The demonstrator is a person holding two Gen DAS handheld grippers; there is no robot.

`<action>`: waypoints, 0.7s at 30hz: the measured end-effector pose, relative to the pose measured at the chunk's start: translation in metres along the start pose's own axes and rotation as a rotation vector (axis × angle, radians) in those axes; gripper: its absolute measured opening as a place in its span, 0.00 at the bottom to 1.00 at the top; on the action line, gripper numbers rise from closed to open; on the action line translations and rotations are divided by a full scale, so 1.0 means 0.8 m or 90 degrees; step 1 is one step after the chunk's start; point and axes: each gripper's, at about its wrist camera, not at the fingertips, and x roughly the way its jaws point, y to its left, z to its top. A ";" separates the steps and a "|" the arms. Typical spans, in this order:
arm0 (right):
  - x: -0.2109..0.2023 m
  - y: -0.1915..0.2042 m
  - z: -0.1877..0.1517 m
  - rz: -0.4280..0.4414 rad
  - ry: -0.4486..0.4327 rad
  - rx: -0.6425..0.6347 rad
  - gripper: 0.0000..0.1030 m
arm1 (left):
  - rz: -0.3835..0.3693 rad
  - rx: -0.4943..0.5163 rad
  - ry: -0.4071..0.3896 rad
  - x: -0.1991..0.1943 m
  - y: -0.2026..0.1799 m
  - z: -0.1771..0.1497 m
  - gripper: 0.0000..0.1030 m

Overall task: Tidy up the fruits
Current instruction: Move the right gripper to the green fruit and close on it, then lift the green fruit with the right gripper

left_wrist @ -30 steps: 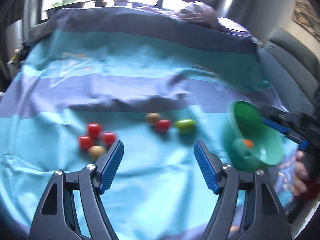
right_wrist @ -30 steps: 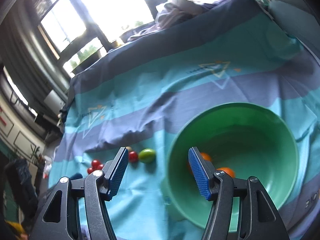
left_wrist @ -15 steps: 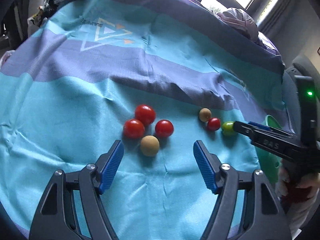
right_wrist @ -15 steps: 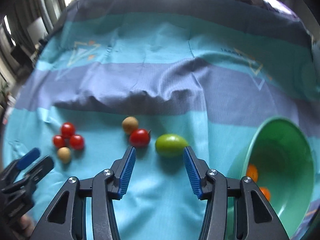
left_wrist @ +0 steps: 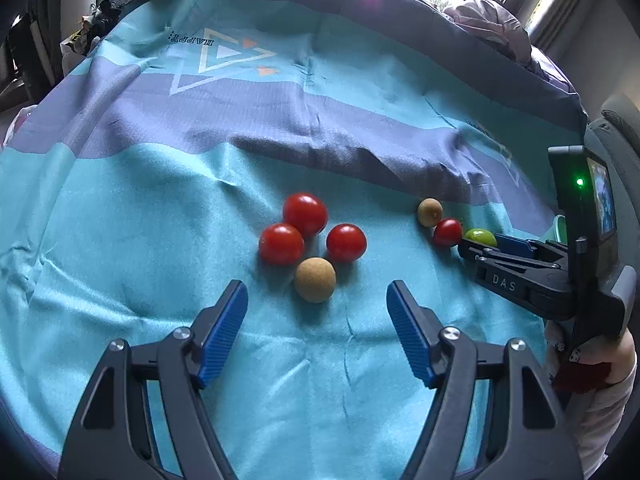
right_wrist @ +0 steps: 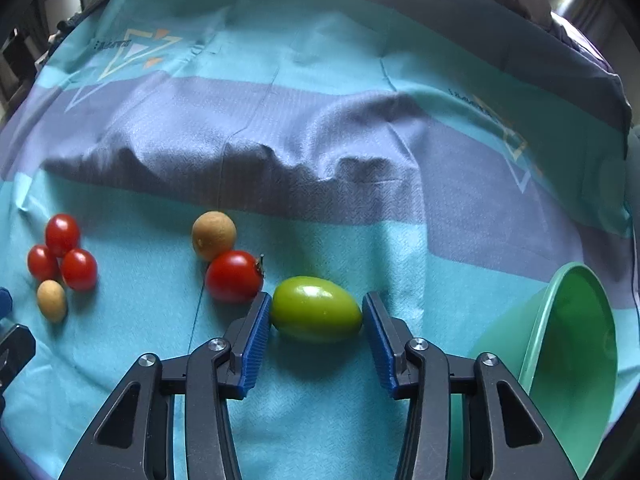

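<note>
In the right wrist view my right gripper (right_wrist: 316,312) is open with its jaws on either side of a green oval fruit (right_wrist: 316,314) on the cloth. A red tomato (right_wrist: 233,276) and a tan ball fruit (right_wrist: 213,235) lie just left of it. In the left wrist view my left gripper (left_wrist: 316,300) is open and empty, just short of a tan ball fruit (left_wrist: 315,279) and three red tomatoes (left_wrist: 305,214). The right gripper (left_wrist: 480,242) shows there at the green fruit (left_wrist: 480,235).
A green bowl (right_wrist: 576,344) lies tilted at the right edge of the right wrist view. The teal and purple striped cloth (left_wrist: 200,200) covers the surface, with a raised fold (right_wrist: 280,160) behind the fruits. A grey sofa (left_wrist: 616,120) is at the right.
Both grippers moved forward and down toward the fruits. The right gripper swung from over the bowl to the green fruit, which now sits between its jaws. The left gripper closed in on the tomato cluster.
</note>
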 end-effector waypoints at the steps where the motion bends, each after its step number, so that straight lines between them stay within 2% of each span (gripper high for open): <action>1: -0.001 -0.001 -0.002 0.007 -0.004 0.004 0.46 | 0.002 0.002 -0.002 -0.001 -0.001 -0.001 0.70; 5: -0.007 0.003 -0.010 0.038 -0.019 -0.027 0.45 | 0.005 0.010 0.001 0.000 -0.006 -0.003 0.70; 9: -0.021 0.001 -0.023 0.144 0.002 -0.009 0.45 | -0.002 0.012 0.010 0.002 -0.008 -0.004 0.70; 13: -0.035 0.016 -0.046 0.259 0.022 -0.012 0.45 | 0.011 0.009 0.011 0.005 -0.004 -0.004 0.70; 15: -0.032 0.023 -0.055 0.298 0.038 -0.002 0.45 | 0.013 0.001 0.011 0.007 0.000 -0.003 0.69; 21: -0.027 0.024 -0.066 0.348 0.050 0.034 0.45 | -0.003 -0.011 0.004 0.000 0.001 -0.003 0.69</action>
